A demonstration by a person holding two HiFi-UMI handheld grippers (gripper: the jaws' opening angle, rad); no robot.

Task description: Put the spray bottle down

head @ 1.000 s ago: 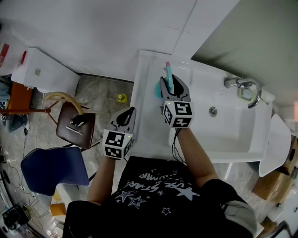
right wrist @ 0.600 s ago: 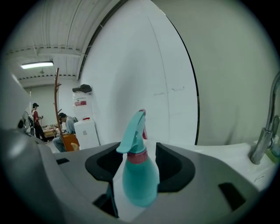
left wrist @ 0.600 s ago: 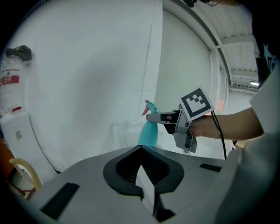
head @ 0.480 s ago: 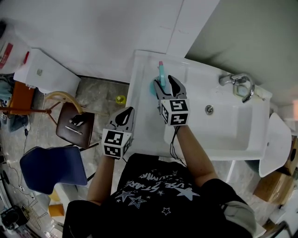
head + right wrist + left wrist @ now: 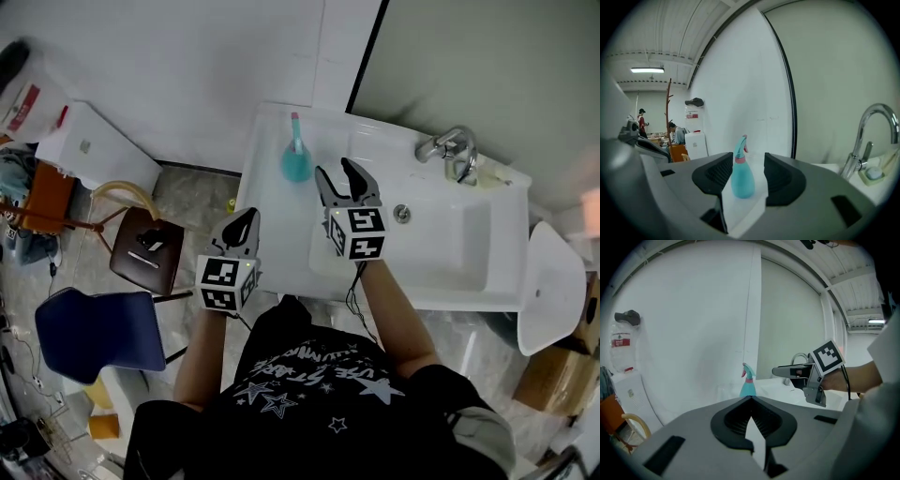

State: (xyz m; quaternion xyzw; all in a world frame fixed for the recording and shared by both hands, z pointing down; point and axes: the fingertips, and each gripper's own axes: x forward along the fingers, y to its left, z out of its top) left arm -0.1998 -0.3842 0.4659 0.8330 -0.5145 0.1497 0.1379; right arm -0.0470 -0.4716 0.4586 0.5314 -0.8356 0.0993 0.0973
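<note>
Two grippers off spray bottle (image 5: 295, 161): left gripper (image 5: 250, 216) jaws together, right gripper (image 5: 336, 170) jaws wide, closing, empty.

The spray bottle (image 5: 295, 161) at upper centre is teal with a pink trigger and collar; the sink (image 5: 272, 246) is white. At left, the stool (image 5: 148, 261) is dark brown and the chair (image 5: 98, 339) blue. The shirt (image 5: 309, 398) is black with white stars.

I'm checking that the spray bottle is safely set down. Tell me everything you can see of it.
The spray bottle has a rounded teal body that looks plastic, a pink collar and a teal spray head with a pink tip. It stands upright on the flat left ledge of the white sink, near the wall. Only the ledge touches it.
</note>
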